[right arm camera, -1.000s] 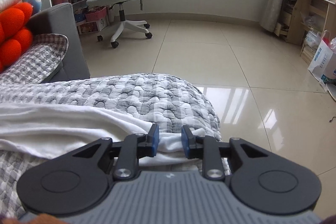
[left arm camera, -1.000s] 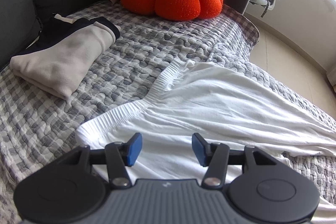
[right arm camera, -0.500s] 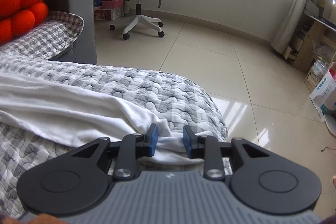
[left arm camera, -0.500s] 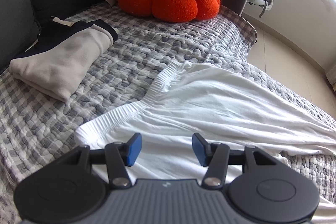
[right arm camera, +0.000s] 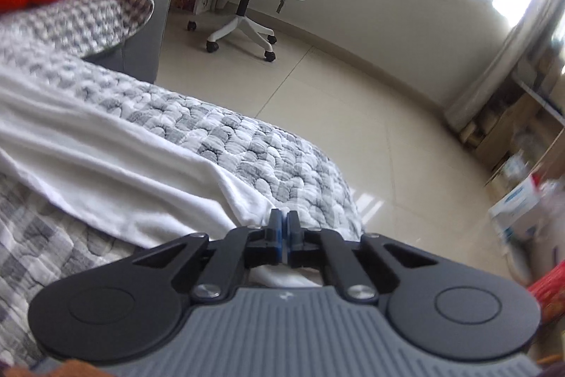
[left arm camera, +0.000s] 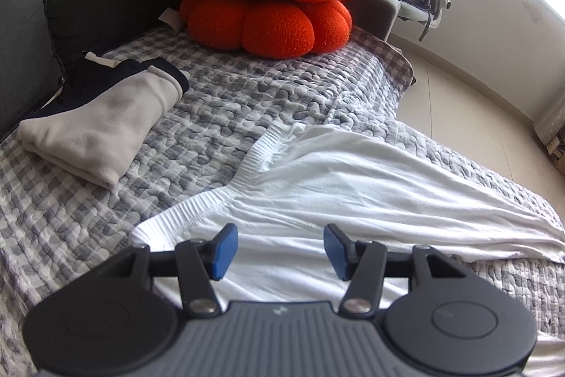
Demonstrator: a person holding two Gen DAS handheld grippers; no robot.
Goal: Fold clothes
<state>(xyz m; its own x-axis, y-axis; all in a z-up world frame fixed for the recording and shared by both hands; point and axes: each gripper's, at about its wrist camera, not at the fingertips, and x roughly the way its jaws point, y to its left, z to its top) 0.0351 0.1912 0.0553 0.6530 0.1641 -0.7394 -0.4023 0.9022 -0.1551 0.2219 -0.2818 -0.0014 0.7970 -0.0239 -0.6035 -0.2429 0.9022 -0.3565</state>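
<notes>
Left wrist view, progress: the white trousers (left arm camera: 353,186) lie spread lengthwise on the quilted sofa cover (left arm camera: 247,108), waistband toward the sofa back, legs running off to the right; no crosswise fold shows in them. A beige and navy garment (left arm camera: 95,126) lies folded near the dark sofa back (left arm camera: 31,6), well apart from the trousers. So one piece lies folded and the white one is left to fold, as far as this view tells.
Left wrist view, left tongs (left arm camera: 277,251): released, blue pads wide apart, hovering just over the waist end; cloth shows between the pads but neither grips it.
Right wrist view, progress: the leg end of the white trousers (right arm camera: 123,179) reaches the sofa's front edge by the tiled floor (right arm camera: 335,101); picture blurred.
Right wrist view, right tongs (right arm camera: 283,235): clenched, pads pressed together at the hem; they seem to pinch the cloth, though the pinch itself is barely visible.
</notes>
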